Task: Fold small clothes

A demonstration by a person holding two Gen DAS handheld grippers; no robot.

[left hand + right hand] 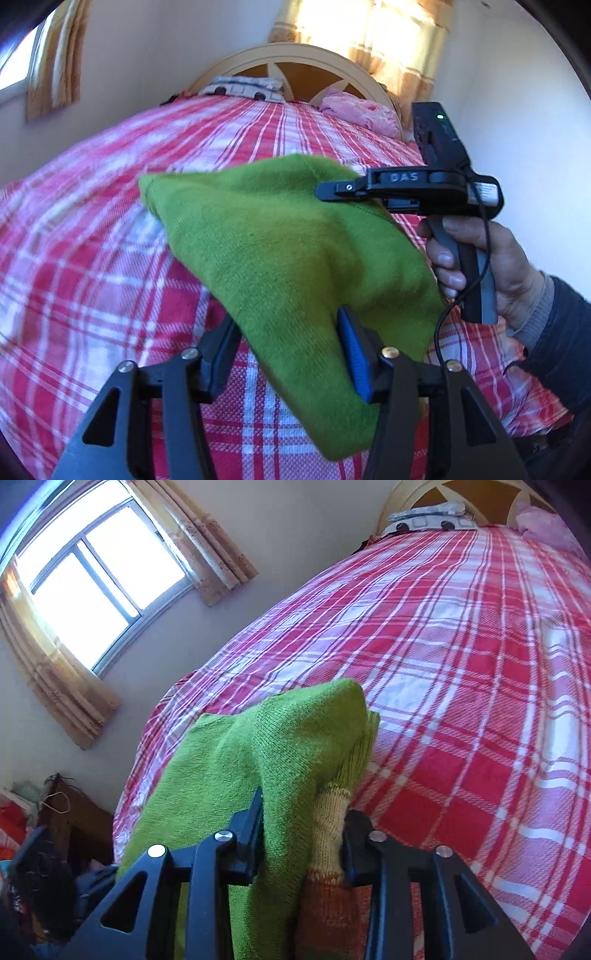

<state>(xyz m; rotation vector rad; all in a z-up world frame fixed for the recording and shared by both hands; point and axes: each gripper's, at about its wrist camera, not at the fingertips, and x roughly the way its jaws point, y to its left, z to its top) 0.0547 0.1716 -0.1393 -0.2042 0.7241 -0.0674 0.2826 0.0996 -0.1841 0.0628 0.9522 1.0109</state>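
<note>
A small green knitted garment (280, 243) hangs above the red plaid bed (92, 258), stretched between both grippers. My left gripper (288, 350) is shut on its near lower edge; cloth drapes over the blue pad (354, 362). My right gripper (332, 190) is seen from the side, gripping the garment's far right edge. In the right wrist view the right gripper (303, 830) is shut on the green knit (280, 746) and its cream and orange cuff (328, 827), held over the bed (461, 664).
Pillows (243, 86) and a pink cloth (358, 109) lie by the wooden headboard (288, 59). A window with curtains (88, 576) is on the left wall. A dark cluttered cabinet (74, 819) stands beside the bed.
</note>
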